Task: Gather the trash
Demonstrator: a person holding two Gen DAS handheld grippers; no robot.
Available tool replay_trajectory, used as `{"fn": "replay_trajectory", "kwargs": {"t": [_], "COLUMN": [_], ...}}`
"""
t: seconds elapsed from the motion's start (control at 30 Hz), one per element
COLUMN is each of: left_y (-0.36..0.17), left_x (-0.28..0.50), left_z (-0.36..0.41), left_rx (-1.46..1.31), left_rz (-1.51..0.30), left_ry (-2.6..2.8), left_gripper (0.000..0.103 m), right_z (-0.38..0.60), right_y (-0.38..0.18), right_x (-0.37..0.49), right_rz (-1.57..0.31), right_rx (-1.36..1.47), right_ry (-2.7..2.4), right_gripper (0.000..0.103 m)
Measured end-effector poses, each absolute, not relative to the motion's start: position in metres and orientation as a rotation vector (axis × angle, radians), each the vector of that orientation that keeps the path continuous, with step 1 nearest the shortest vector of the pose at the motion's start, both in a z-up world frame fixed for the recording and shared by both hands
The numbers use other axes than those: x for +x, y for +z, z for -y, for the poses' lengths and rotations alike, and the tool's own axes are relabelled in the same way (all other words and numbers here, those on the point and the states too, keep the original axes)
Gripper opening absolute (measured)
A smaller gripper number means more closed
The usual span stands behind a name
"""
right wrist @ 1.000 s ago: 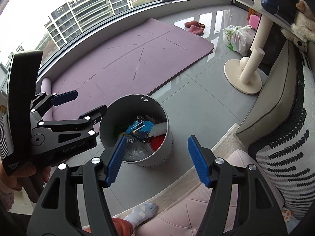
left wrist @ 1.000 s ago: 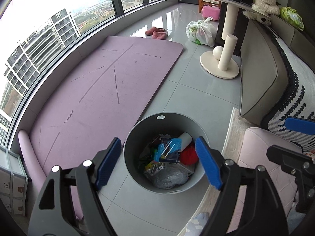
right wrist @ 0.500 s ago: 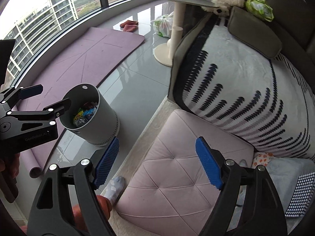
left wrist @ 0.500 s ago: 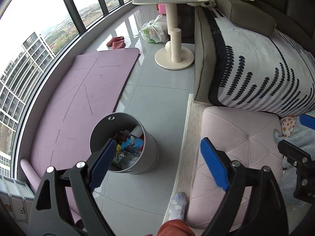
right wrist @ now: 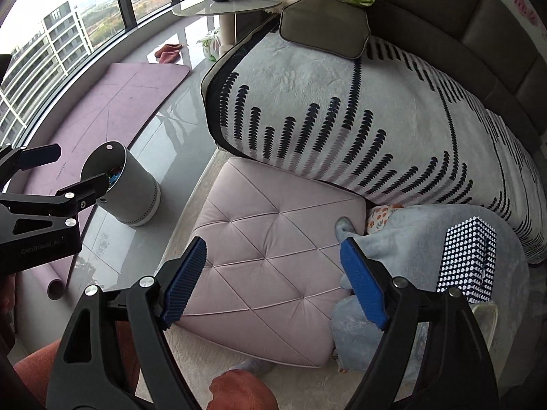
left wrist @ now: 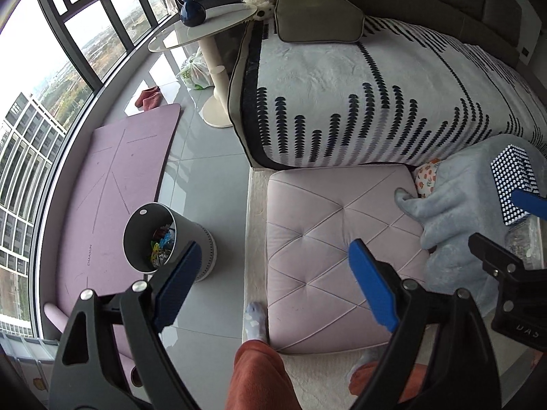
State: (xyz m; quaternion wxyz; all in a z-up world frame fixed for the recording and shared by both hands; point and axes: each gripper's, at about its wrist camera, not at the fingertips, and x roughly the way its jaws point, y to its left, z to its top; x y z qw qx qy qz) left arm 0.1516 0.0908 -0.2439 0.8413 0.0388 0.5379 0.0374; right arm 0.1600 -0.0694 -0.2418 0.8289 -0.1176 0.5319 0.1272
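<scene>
Hovering above the quilted pink upholstered footstool (right wrist: 273, 259), both grippers are pointing steeply down with nothing between their blue pads; the left gripper (left wrist: 270, 283) is standing with fingers wide apart, and the right gripper (right wrist: 273, 280) likewise; the grey cylindrical trash bin (left wrist: 171, 242), holding colourful wrappers, is sitting on the tiled floor beside the purple yoga mat (left wrist: 112, 184), presumably kept within easy reach; a crumpled clear plastic piece (left wrist: 523, 239) near the pale blue fleece blanket (right wrist: 410, 239) is arguably the next trash.
</scene>
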Motion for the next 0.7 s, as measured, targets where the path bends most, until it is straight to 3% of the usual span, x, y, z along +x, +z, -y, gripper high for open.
{"fn": "replay_trajectory", "kwargs": {"t": [0.4, 0.7], "left_y": [-0.196, -0.179], "left_x": [0.126, 0.122], "left_z": [-0.053, -0.036], "left_rx": [-0.007, 0.141], "left_rz": [-1.221, -1.234], "left_ry": [0.005, -0.13], "left_gripper": [0.087, 0.087], "right_z": [0.114, 0.108], "right_y": [-0.186, -0.159], "right_x": [0.127, 0.121], "right_rz": [-1.134, -1.124], "right_rx": [-0.207, -0.161], "right_ry": [0.262, 0.206], "right_gripper": [0.078, 0.078]}}
